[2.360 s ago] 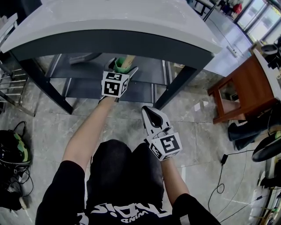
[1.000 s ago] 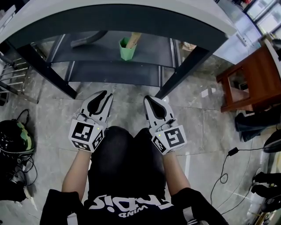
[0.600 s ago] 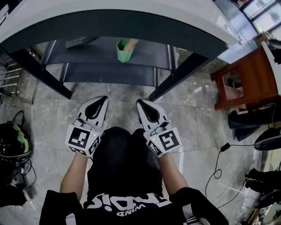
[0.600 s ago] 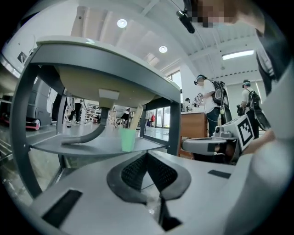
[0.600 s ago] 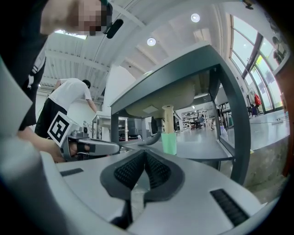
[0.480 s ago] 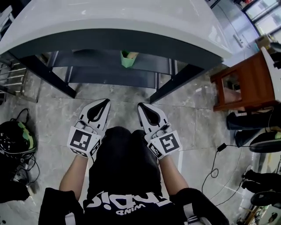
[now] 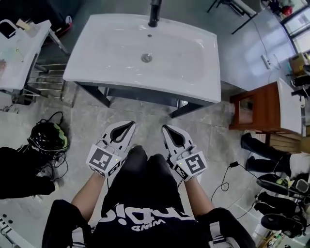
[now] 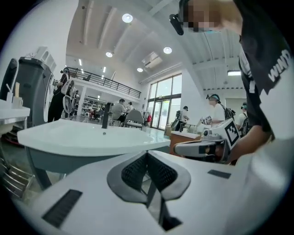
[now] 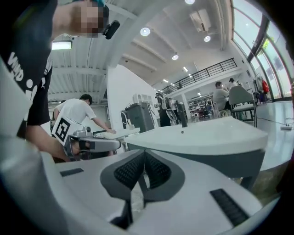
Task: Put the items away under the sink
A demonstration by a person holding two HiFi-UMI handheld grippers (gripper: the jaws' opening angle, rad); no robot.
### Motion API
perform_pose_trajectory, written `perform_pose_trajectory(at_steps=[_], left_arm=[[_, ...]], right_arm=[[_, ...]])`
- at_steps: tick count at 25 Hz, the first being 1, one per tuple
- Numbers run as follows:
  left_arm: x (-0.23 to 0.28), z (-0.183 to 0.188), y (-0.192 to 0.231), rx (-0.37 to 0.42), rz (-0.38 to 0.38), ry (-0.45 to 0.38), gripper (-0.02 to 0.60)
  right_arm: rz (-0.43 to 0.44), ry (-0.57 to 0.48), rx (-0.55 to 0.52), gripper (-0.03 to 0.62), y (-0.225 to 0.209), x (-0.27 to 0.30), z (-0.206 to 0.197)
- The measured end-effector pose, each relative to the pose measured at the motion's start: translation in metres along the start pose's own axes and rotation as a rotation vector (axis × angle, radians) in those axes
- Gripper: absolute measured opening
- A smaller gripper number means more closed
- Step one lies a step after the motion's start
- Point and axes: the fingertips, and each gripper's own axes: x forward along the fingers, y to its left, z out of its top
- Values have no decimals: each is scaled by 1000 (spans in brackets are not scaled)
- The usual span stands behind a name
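Note:
The white sink (image 7: 106, 46) is seen from above, with its black faucet (image 7: 154, 12) at the back and a drain (image 7: 147, 57) in the basin. The shelf beneath it is hidden by the basin, and no item shows there. My left gripper (image 7: 130, 124) and right gripper (image 7: 167, 128) hang side by side in front of the sink, above the person's thighs. Both are shut with nothing between the pads. In the left gripper view the shut jaws (image 8: 147, 153) point roughly level at the sink's rim (image 8: 87, 135). The right gripper view shows the same (image 9: 144, 153).
A wooden stool (image 7: 256, 109) stands right of the sink. A helmet (image 7: 47, 138) and cables lie on the floor at left, beside a metal rack (image 7: 46, 80). Shoes (image 7: 276, 181) and a cable lie at the right. Other people stand in the background.
The left gripper let go of the green cup on the shelf and drew back. Both grippers and the head camera then rose, so the sink top shows and the shelf is hidden.

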Motion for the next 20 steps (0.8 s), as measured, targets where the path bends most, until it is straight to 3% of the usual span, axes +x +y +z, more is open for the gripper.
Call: perform_pose_trajectory(at_steps=[4,8,12,20], left_arm=[[-30,84,-7,-2,9,10,20],[-49,133,-3,16,26,23,19],[-50,158,-6,47,14,11,19],[-50,171,-5,60,50,-9,20]], right_arm=[[-1,20,0,19,28,-13,79],[-1,17,-7,20,50,-13,130],[2,12,-31,20,58,-11,154],[12,2,-40,20,59,-12,158]])
